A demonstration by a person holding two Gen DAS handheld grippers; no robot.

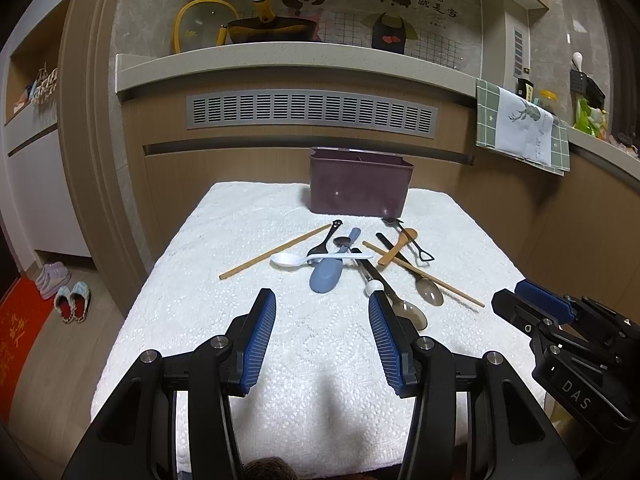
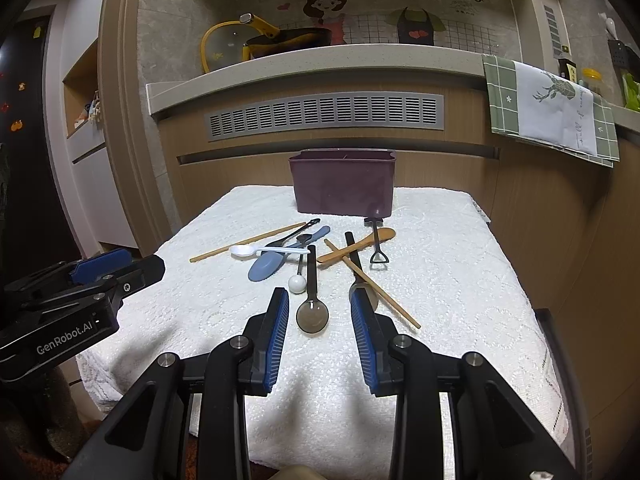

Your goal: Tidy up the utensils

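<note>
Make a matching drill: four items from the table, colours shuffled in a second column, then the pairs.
Items:
1. utensil bin
2. spatula
3. plastic spoon
4. left chopstick

Colours:
A. white
B. light wood
C. dark purple
D. grey-blue

Pairs: 1-C, 2-D, 3-A, 4-B

Utensils (image 2: 316, 256) lie scattered mid-towel (image 2: 460, 280) — the bin (image 2: 344, 184) stands behind them, at the towel's far edge.
</note>
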